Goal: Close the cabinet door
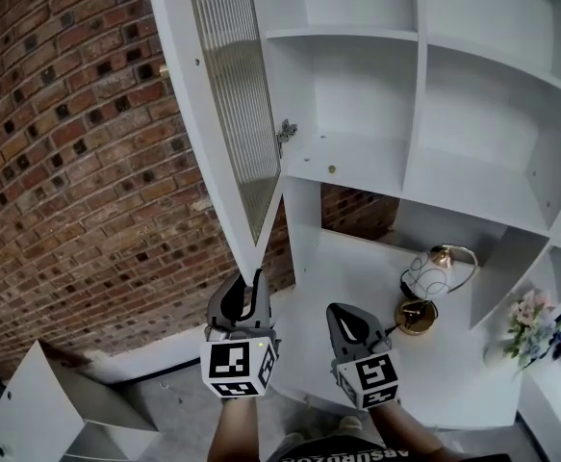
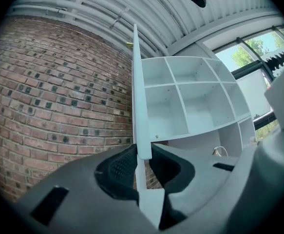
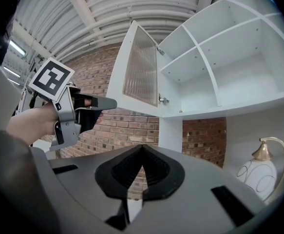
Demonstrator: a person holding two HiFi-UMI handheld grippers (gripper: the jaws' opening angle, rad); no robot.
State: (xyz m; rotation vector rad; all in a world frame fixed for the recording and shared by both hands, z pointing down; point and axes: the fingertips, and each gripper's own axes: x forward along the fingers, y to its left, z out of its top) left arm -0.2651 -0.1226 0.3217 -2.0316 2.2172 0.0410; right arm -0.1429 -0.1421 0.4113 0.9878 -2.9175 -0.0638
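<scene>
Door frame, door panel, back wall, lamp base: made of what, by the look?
Door frame: probably white painted or laminated board, smooth matte faces.
Door panel: ribbed translucent glass or acrylic, vertical flutes.
Wall: bare red brick, mortar joints visible.
Lamp base: shiny gold, brass-look metal.

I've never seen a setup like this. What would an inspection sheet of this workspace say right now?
Surface: white counter under the shelves, mostly bare.
Job's things: cabinet door with ribbed glass stands open, swung out from the white shelving unit.
Clutter: brass lamp with a glass globe on the counter; flowers at the right.
Grippers: left gripper clamped on the door's lower corner; right gripper shut, empty, beside it.
Cables: nothing seen.
Surroundings: brick wall; a loose white cabinet on the floor at the left.
</scene>
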